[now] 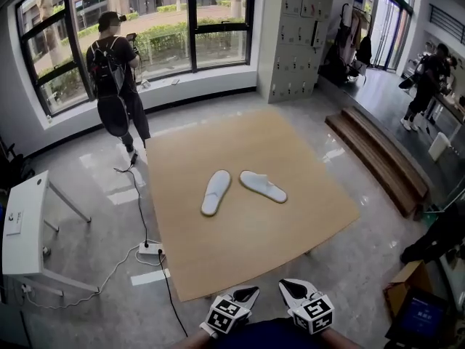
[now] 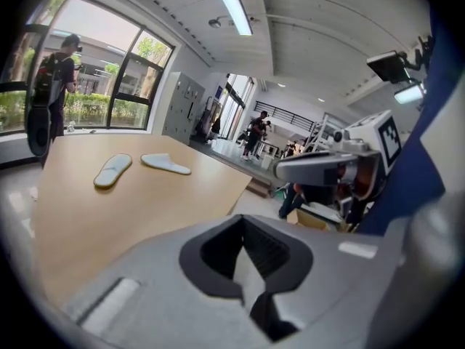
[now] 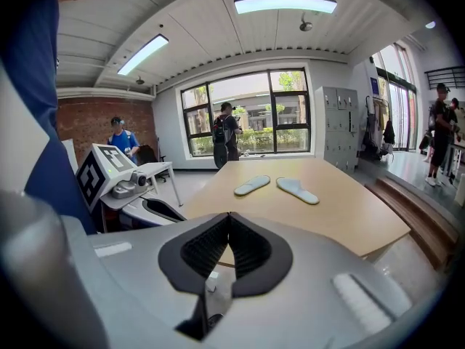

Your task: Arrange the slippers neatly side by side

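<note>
Left gripper (image 1: 245, 294) and right gripper (image 1: 289, 291) are closed and empty, by the table's (image 1: 254, 249) near edge. The slippers (image 1: 216, 192) lie mid-table in a V, far ends close together. They look thin, light and floppy. Pinch each by the sole's edge; the toe band is hard to make out.

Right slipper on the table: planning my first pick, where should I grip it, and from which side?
Probably pinch the right slipper at its near, right-hand end, coming low from the near edge of the table with the right gripper. It lies flat and angled, that end farthest from the left slipper.
</note>
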The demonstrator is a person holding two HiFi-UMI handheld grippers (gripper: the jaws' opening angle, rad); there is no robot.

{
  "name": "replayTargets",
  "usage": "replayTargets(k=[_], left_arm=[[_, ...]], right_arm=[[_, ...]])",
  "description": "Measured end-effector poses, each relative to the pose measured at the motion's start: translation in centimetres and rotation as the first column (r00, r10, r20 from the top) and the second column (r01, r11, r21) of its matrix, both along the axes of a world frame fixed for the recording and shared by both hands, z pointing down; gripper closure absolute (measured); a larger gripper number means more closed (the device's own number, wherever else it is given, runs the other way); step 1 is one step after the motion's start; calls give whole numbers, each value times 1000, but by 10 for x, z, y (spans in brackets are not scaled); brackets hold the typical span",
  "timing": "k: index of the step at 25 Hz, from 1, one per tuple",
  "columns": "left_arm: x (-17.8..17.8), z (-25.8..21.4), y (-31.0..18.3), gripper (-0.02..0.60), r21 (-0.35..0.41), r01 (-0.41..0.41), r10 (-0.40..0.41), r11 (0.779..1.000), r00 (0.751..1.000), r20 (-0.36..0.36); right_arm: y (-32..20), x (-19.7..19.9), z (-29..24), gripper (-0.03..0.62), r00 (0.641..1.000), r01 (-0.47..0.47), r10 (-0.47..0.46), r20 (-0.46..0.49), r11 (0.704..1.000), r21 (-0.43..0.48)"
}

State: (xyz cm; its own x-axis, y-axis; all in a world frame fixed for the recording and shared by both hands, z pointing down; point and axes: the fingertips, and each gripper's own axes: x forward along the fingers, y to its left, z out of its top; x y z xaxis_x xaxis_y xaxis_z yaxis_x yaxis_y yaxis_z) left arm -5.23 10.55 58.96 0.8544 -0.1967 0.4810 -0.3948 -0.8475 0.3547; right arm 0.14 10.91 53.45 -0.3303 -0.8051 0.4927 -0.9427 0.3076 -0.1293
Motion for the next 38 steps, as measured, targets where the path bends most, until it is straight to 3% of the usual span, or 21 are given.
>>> replayTargets(k=[11,21,25,32,38], left_arm=[[-28,10,-36,578,-34,72,-72,997,997,7],[-35,15,-85,578,-13,244,-244,970,969,45],[-12,20,-103,578,-24,278,-277,960,959,54],[44,13,-133,578,12,266,-266,964,961,79],[66,8,-154,578,11,353,-352,935,929,110]], right_arm=[[-43,-21,0,583,998,55,-55,-14,998,-10],[-99,-19,4,583,980,199,-199,12,980,5],[-122,5,8,583,973,232,-232,15,973,1],[-157,51,7,583,966,253,-253,48,967,-5],[-180,71,6,583,937,341,-340,77,940,-5]])
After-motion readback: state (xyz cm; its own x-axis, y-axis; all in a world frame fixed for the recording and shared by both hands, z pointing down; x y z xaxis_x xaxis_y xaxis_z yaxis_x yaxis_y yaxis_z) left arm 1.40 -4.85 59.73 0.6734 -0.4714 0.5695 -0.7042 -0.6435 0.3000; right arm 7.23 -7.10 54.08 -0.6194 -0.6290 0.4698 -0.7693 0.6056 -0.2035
